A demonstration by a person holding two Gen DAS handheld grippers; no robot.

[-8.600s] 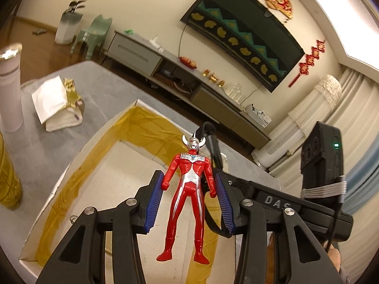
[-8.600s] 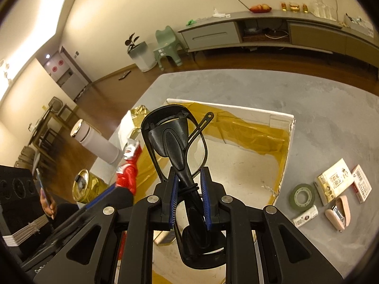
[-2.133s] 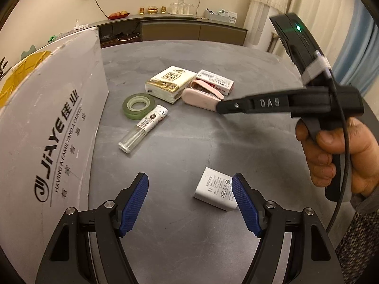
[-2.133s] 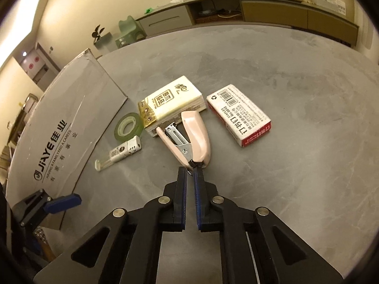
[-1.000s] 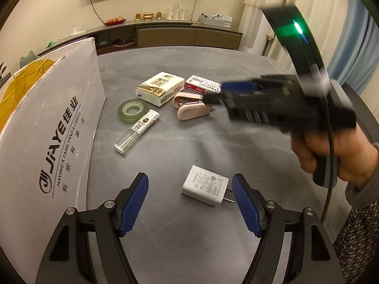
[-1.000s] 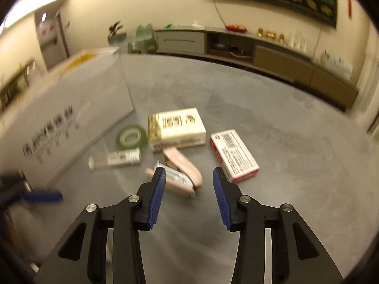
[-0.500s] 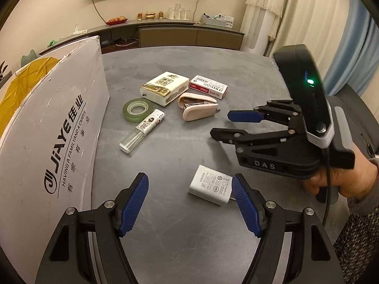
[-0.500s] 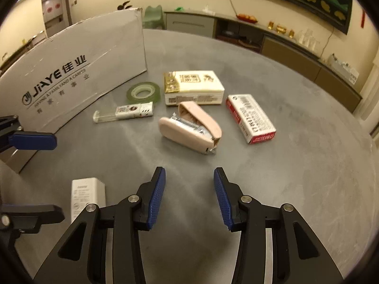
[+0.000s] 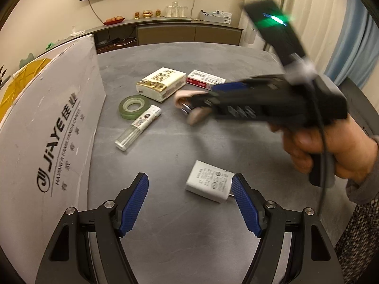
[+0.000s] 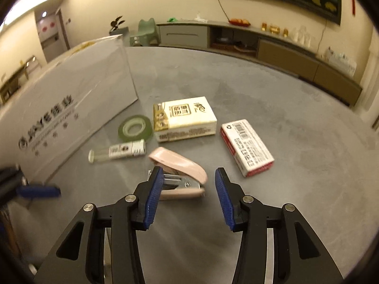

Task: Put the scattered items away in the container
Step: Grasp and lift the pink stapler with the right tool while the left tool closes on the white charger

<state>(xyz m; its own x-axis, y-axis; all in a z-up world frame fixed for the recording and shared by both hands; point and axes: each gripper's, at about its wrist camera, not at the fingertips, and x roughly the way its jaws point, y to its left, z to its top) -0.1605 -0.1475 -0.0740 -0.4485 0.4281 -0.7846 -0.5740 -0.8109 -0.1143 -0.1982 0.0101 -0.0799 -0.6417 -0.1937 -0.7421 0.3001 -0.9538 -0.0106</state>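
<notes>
Stapler: the pink stapler (image 10: 180, 174) lies on the grey bench (image 10: 296, 146), just ahead of my right tongs (image 10: 188, 195), partly behind the left blue pad.
Right tongs: spread wide, holding nothing; I judge I should shift a little left so both pads straddle the stapler's body, then lower and close across its narrow sides.
Charger: the white charger (image 9: 209, 184) lies flat between the pads of my left tongs (image 9: 189, 203), nearer the right pad, prongs towards it.
Left tongs: wide, empty; centring first should stop the block skidding.
Container: the cardboard box (image 9: 47, 123) stands to the left, near the tape roll (image 10: 135, 127).
Change: half a second ago my right tongs hung well short of the stapler; now they are almost on it, and blurred in the left view.
</notes>
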